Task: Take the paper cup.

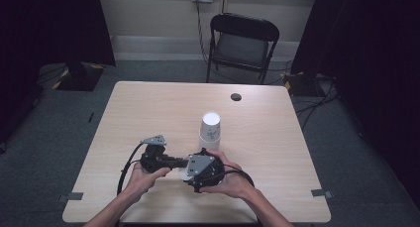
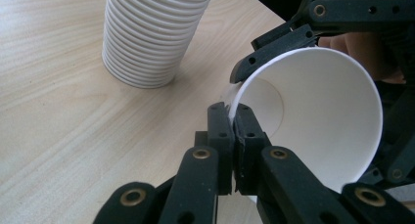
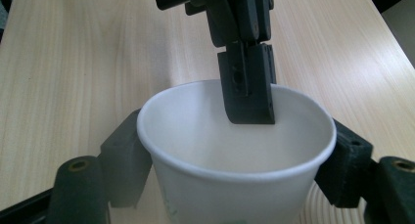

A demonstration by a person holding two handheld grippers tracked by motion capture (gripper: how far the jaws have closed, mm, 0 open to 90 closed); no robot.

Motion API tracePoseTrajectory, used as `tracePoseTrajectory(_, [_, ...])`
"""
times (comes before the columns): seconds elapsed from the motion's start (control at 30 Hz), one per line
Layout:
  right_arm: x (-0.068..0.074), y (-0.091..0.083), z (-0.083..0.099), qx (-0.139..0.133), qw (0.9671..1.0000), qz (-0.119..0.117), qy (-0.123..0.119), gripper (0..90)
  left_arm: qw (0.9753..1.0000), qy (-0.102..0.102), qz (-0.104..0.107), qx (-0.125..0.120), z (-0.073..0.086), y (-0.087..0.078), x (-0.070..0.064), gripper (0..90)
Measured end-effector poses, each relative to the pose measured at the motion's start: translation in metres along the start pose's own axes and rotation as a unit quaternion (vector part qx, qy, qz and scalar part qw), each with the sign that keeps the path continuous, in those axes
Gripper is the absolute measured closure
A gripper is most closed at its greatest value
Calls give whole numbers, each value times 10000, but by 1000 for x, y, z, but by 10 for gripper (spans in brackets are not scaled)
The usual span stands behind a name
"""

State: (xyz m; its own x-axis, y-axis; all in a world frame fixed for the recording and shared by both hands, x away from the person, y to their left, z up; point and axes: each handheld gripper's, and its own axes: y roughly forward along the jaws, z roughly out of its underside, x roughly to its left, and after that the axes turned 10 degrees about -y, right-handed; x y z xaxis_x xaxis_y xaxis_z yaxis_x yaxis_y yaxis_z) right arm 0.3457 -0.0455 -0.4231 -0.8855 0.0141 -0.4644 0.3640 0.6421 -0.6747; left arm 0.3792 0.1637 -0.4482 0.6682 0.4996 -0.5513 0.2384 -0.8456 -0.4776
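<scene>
A single white paper cup [image 3: 235, 150] lies between my two grippers near the table's front edge, also visible as the cup [image 1: 184, 174] in the high view. My right gripper [image 3: 235, 158] is shut on the cup's body, one jaw on each side. My left gripper [image 2: 234, 121] is shut on the cup's rim [image 2: 240, 94], one jaw inside and one outside. In the high view the left gripper [image 1: 171, 162] meets the right gripper [image 1: 192, 171] from the left. A stack of upside-down white paper cups [image 1: 210, 130] stands just behind them; the same stack [image 2: 151, 33] is in the left gripper view.
The light wooden table [image 1: 148, 108] has a small black round spot [image 1: 236, 96] near its far edge. A black folding chair [image 1: 242, 43] stands behind the table. Cables lie on the grey floor [image 1: 317, 103] at the right. Dark curtains hang on both sides.
</scene>
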Motion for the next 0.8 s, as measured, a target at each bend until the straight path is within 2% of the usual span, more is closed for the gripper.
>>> tracePoseTrajectory(0.17, [-1, -3, 3, -131, 9997, 7, 188, 284, 9999, 80, -58, -119, 0, -1, -3, 857])
tracePoseTrajectory(0.23, [-2, -3, 4, -177, 9995, 3, 277, 285, 9996, 226, -95, -120, 1, -1, -4, 841])
tracePoseTrajectory(0.4, [-4, -4, 8, -297, 9982, 37, 529, 285, 9992, 315, -31, -247, 1, -5, -5, 768])
tracePoseTrajectory(0.47, [-6, -5, 11, -334, 9972, 64, 659, 286, 9986, 409, -80, -332, 1, -7, -5, 695])
tracePoseTrajectory(0.5, [-7, -5, 12, -352, 9969, 75, 699, 286, 9980, 469, -172, -380, 1, -8, -6, 675])
tracePoseTrajectory(0.6, [-10, -7, 18, -405, 9945, 82, 958, 287, 9966, 574, -212, -560, 0, -11, -8, 590])
tracePoseTrajectory(0.63, [-11, -7, 21, -423, 9935, 91, 1055, 289, 9962, 591, -217, -596, 0, -13, -8, 541])
tracePoseTrajectory(0.7, [-12, -8, 24, -425, 9924, 121, 1145, 291, 9956, 635, -214, -662, -1, -15, -9, 513])
tracePoseTrajectory(0.8, [-13, -10, 27, -470, 9900, 181, 1321, 291, 9949, 630, -295, -735, -1, -17, -8, 423])
